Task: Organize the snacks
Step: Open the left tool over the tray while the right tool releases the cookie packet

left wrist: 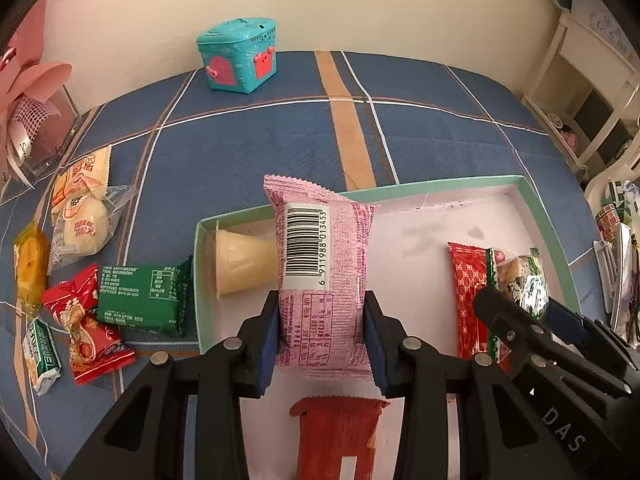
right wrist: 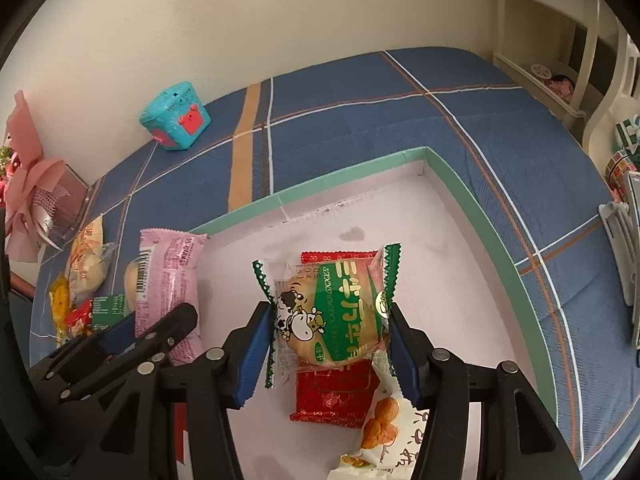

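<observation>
My left gripper (left wrist: 322, 332) is shut on a pink snack packet (left wrist: 320, 264) with a barcode, held upright over the left part of a green-rimmed box (left wrist: 440, 186) with a white floor. In the box lie a pale jelly cup (left wrist: 240, 262), a red packet (left wrist: 466, 300) and, under my fingers, another red packet (left wrist: 340, 432). My right gripper (right wrist: 328, 344) is shut on a green-and-clear packet with a cartoon cow (right wrist: 332, 312), above a red packet (right wrist: 336, 392) on the box floor (right wrist: 460, 280). The left gripper (right wrist: 160, 326) with its pink packet (right wrist: 168, 276) shows at the left of the right wrist view.
Loose snacks lie on the blue plaid cloth left of the box: a green packet (left wrist: 144, 296), red packets (left wrist: 88, 320), a bun packet (left wrist: 84, 216). A teal toy chest (left wrist: 238, 54) stands at the back by the wall. A nut packet (right wrist: 392, 432) lies in the box. A white shelf (left wrist: 592, 92) stands at the right.
</observation>
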